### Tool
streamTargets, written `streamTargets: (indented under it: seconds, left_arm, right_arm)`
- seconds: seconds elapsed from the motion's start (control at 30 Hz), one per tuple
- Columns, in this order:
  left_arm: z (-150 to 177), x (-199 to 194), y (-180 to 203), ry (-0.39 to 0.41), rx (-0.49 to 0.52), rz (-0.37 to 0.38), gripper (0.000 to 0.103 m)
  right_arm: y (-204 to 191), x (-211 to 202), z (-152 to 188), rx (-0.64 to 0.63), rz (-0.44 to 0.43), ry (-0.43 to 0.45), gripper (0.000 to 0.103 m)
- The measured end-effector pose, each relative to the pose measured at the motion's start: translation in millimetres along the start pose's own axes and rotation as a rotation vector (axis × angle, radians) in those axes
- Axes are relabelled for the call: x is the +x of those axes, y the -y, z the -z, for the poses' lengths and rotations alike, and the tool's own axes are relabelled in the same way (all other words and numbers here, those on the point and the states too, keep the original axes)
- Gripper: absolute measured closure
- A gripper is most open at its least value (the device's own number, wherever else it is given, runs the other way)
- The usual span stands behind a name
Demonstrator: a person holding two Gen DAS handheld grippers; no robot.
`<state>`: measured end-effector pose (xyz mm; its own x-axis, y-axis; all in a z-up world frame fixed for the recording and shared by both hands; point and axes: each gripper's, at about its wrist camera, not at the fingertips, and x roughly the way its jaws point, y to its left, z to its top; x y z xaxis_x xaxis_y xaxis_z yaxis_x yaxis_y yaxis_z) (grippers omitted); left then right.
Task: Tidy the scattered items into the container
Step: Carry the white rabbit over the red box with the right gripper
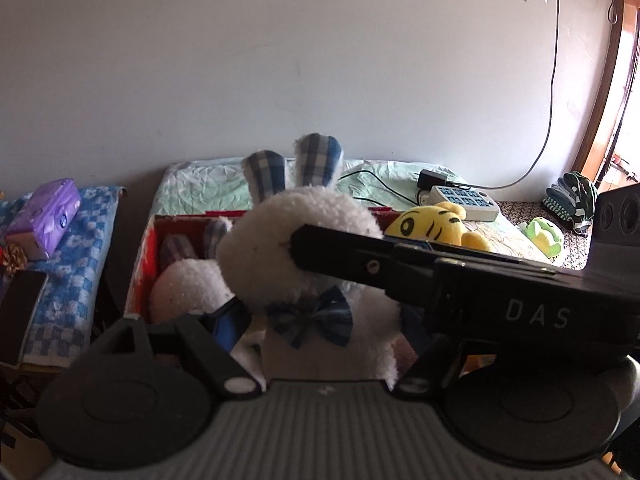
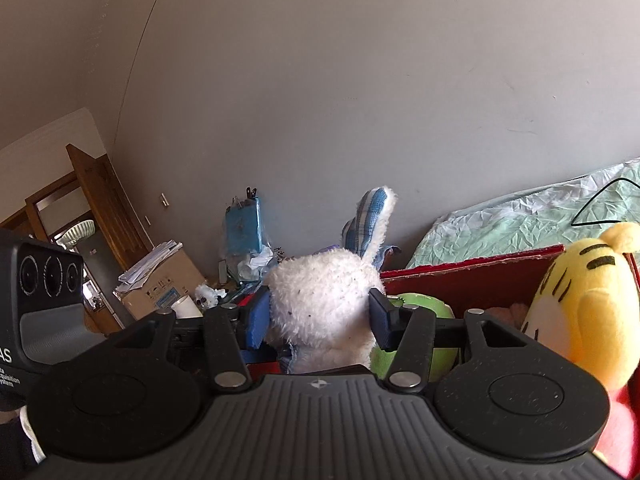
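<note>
Red box [image 1: 141, 264] on the bed: one white rabbit [image 1: 188, 288] lies inside, plaid ears up. A second rabbit [image 2: 324, 304] hangs over the box, head clamped between the right gripper's [image 2: 320, 316] pads. Left gripper [image 1: 320, 320]: its body sits between the jaws, grip unclear. Yellow plush [image 1: 436, 224] and green plush [image 1: 544, 232] lie beside the box.

Bed [image 1: 208, 188] with wrinkled pale green sheet against wall. On it: red cardboard box [image 1: 140, 276] near front left corner, yellow plush [image 1: 436, 224] just right of box, white power strip [image 1: 464, 200] and black adapter [image 1: 432, 179] behind plush, green plush [image 1: 544, 236] and striped gloves [image 1: 570, 200] toward right edge.
</note>
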<state>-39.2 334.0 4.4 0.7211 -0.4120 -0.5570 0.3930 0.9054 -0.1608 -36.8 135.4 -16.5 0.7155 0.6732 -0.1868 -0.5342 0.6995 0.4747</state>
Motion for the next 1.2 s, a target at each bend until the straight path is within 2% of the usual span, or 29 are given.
streamTargets:
  seconds: [0.4,0.6,0.77,0.9,1.03,1.2]
  left_arm:
    - [21.7,-6.6,-2.6,-0.007,-0.020,0.040,0.030]
    - [19.6,4.5,-8.3,-0.022,-0.012,-0.020,0.037]
    - [32.6,10.9,-6.7,-0.061,-0.005,-0.018,0.037]
    - [37.9,3.1,0.4,-0.030,0.032,-0.038,0.038]
    - [38.3,-6.2,1.6,-0.025,0.046,-0.013,0.037]
    - [36.4,-18.3,-3.4,-0.010,0.058,0.012,0.030]
  right_arm:
    - [-6.8,-2.1,11.2,-0.120,0.017,0.045,0.050]
    - [-10.8,17.8,10.4,-0.154,0.023,0.069,0.052]
    - [-3.0,20.3,18.8,-0.175,0.030,0.037,0.052]
    - [-0.3,11.4,22.5,-0.188,0.025,0.020,0.051]
    - [3.5,3.7,19.7,-0.194,0.024,-0.001,0.050]
    - [5.2,-4.9,18.2,-0.174,0.026,-0.036,0.047]
